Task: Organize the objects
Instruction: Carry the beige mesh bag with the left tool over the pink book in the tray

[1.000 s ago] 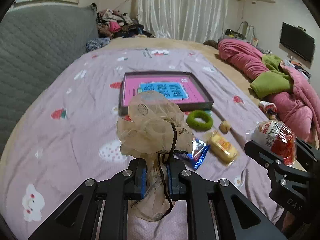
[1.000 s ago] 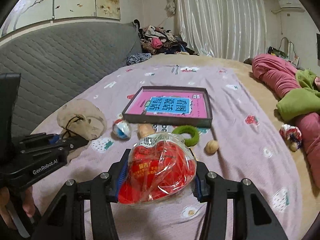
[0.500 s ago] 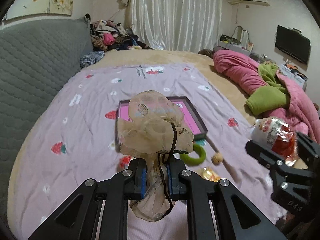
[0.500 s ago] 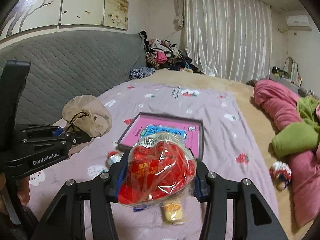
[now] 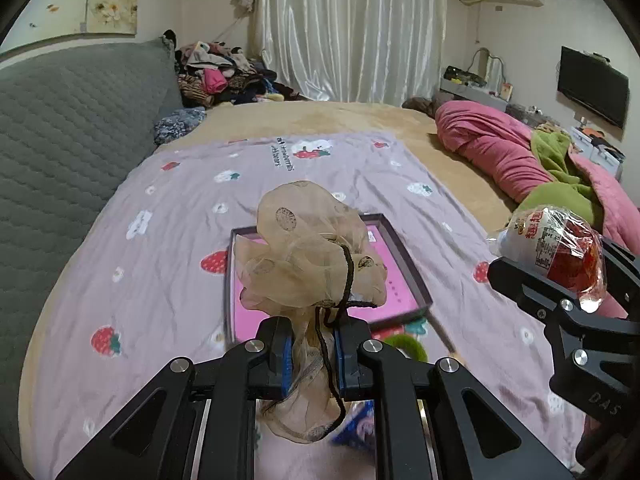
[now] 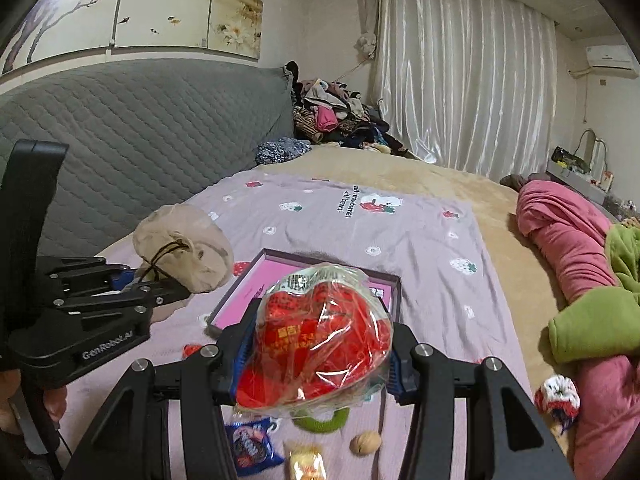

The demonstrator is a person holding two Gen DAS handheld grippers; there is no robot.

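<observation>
- Your left gripper (image 5: 311, 354) has its fingers pressed tight on the gathered neck of the beige mesh pouch (image 5: 310, 248); the puffed body stands above the pads, the tail and black drawstring (image 5: 336, 312) hang below.
- Your right gripper (image 6: 316, 354) pinches the red snack bag (image 6: 320, 336) in clear wrap, one pad on each side, fingers partly spread around it.
- Both items are off the bed, held above the lilac strawberry-print sheet (image 5: 160, 248).
- The open box (image 6: 390, 284) with the pink inside lies on the sheet just ahead of both grippers; from the left wrist view the pouch covers its middle.
- On the sheet near the box's front edge: green ring (image 6: 320, 422), walnut (image 6: 365, 443), blue foil packet (image 6: 250, 446), yellow wrapped snack (image 6: 306, 462).
- A small red and white knitted item (image 6: 558, 398) sits well apart on the right, against the pink quilt (image 6: 560, 232).
- From the right wrist view the left gripper is at left, with part of your hand (image 6: 12, 404) on its handle.
</observation>
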